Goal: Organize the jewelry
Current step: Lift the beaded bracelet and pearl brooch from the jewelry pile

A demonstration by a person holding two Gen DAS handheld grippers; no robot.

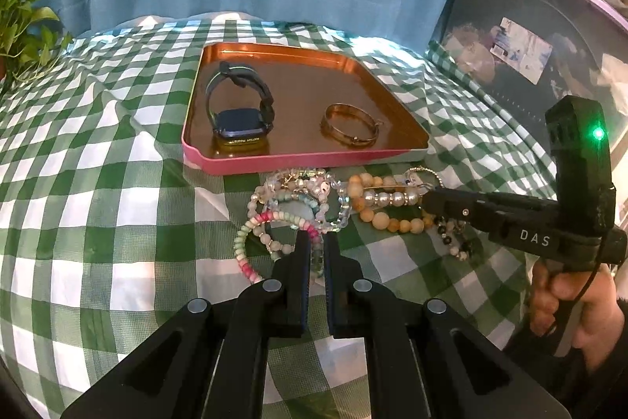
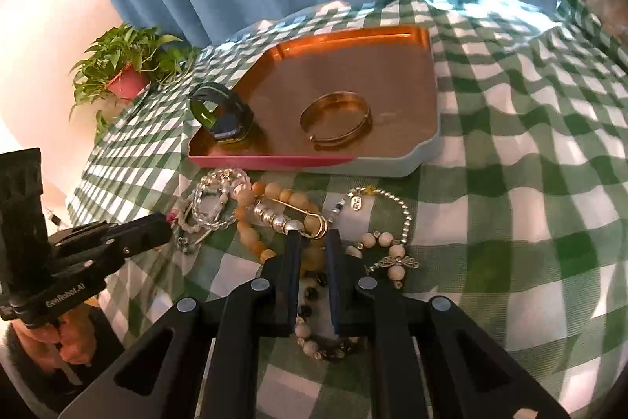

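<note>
**Inspector:** Location of the pink-and-white bead bracelet [image 1: 251, 246]?

**Assistant:** On the checked cloth [image 1: 98, 183], in the bracelet heap just short of the tray's [image 1: 306, 156] near pink edge. The left gripper [image 1: 317, 242] is directly on it, jaws narrow, with a stretch of its beads between them. Whether they are clamped, I cannot tell.

**Inspector:** The other side?

**Assistant:** The right gripper [image 2: 312, 242] is narrow over the amber bead bracelet [image 2: 251, 222]; grasp unclear. Tray lies straight ahead, holding a watch [image 1: 240, 112] and a gold bangle [image 1: 349, 130].
</note>
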